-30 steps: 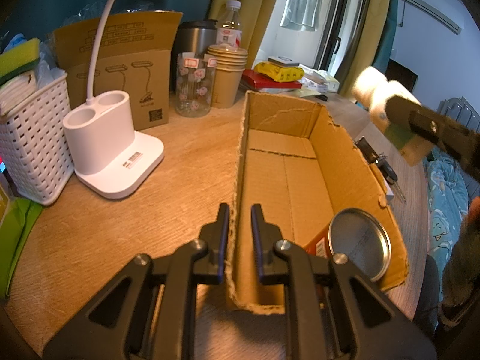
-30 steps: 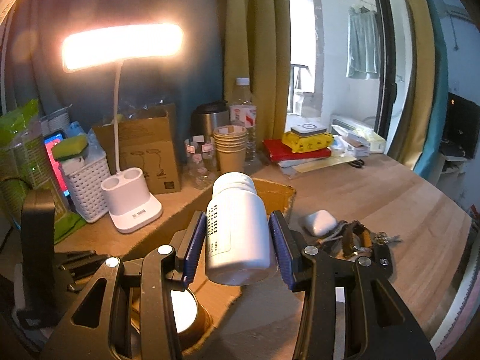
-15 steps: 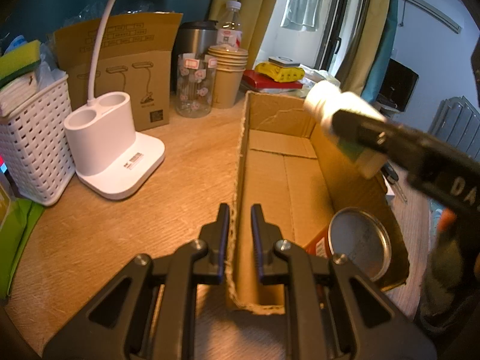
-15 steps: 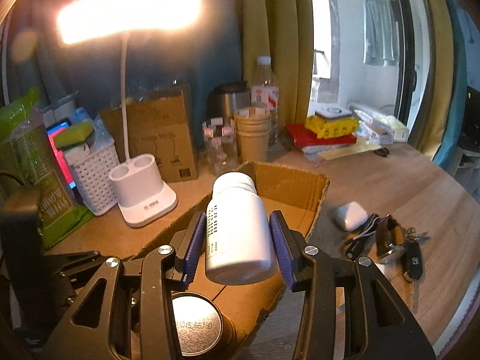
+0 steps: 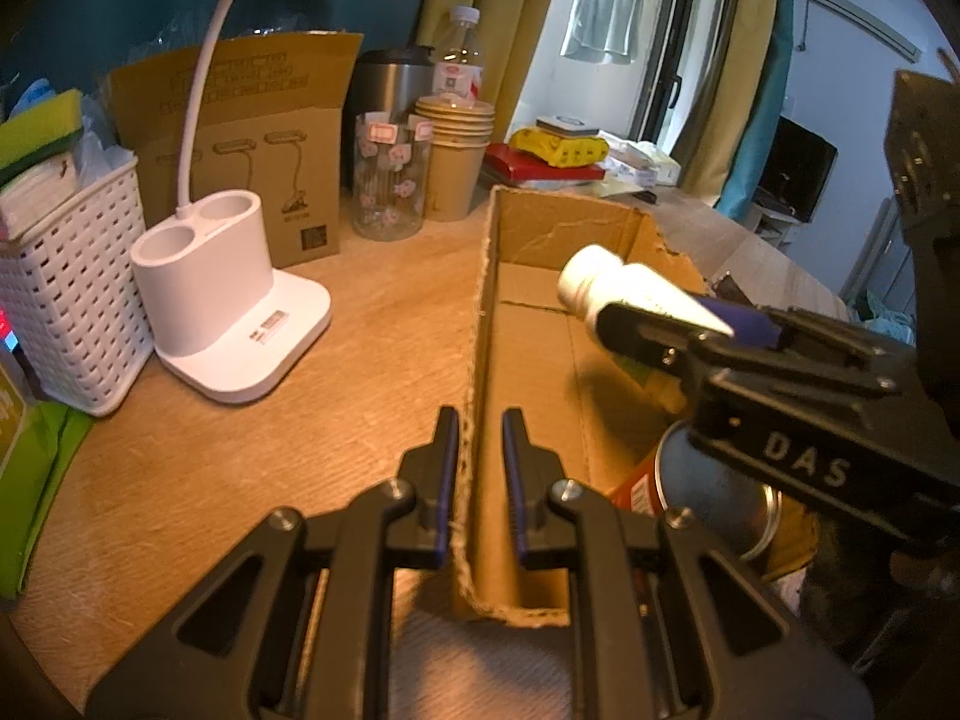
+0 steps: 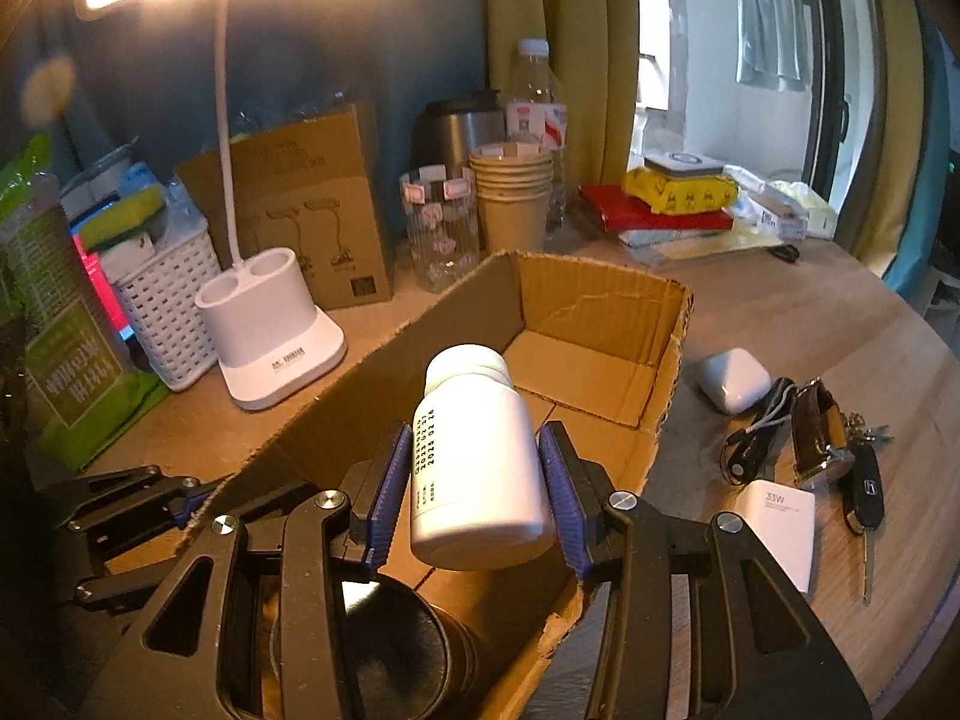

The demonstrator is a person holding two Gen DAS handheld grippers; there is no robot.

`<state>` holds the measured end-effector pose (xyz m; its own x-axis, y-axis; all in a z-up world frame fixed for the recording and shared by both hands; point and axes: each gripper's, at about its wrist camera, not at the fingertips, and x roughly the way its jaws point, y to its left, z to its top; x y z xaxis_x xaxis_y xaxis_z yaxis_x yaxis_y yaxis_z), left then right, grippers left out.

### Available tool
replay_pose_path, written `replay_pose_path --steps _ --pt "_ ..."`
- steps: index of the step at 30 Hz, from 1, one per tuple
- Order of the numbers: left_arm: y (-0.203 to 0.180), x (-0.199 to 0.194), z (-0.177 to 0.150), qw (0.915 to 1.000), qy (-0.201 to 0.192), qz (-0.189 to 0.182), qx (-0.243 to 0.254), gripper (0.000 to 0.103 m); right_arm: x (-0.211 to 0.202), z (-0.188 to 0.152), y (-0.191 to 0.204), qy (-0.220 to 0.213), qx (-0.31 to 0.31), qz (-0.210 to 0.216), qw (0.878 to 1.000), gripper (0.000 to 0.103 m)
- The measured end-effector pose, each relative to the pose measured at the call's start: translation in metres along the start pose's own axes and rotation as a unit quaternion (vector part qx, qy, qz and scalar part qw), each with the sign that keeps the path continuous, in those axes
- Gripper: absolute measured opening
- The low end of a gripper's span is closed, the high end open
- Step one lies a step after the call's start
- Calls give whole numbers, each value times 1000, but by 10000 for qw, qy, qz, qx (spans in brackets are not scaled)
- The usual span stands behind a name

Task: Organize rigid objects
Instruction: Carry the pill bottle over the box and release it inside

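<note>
A long open cardboard box (image 5: 540,324) (image 6: 594,306) lies on the wooden table. My left gripper (image 5: 480,450) is shut on the box's near left wall, which stands between its blue pads. My right gripper (image 6: 474,480) (image 5: 690,330) is shut on a white pill bottle (image 6: 474,456) (image 5: 606,288), held tilted with its cap forward, above the inside of the box. A round tin can (image 5: 708,480) (image 6: 384,636) with a metal lid stands in the box's near end, under the right gripper.
A white lamp base (image 5: 222,300) (image 6: 270,330), a white mesh basket (image 5: 66,276), a brown carton, a glass jar (image 5: 390,180) and stacked paper cups (image 6: 510,192) stand left and behind. Right of the box lie an earbud case (image 6: 732,378), keys (image 6: 840,450) and a white charger (image 6: 780,522).
My right gripper has come down and forward with the white bottle, from beside the box to over its inside. The left gripper and the box have not moved.
</note>
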<state>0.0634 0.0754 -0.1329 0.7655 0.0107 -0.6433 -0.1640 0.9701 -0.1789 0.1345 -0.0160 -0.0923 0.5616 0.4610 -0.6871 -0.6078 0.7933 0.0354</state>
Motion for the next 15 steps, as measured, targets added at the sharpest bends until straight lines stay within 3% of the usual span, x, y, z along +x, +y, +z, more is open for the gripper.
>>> replay_pose_path --steps 9,15 --pt "-1 -1 1 10000 -12 11 20 15 0 -2 3 80 -11 30 10000 46" --pt "-2 -2 0 10000 -14 12 23 15 -12 1 -2 -90 44 -19 9999 47"
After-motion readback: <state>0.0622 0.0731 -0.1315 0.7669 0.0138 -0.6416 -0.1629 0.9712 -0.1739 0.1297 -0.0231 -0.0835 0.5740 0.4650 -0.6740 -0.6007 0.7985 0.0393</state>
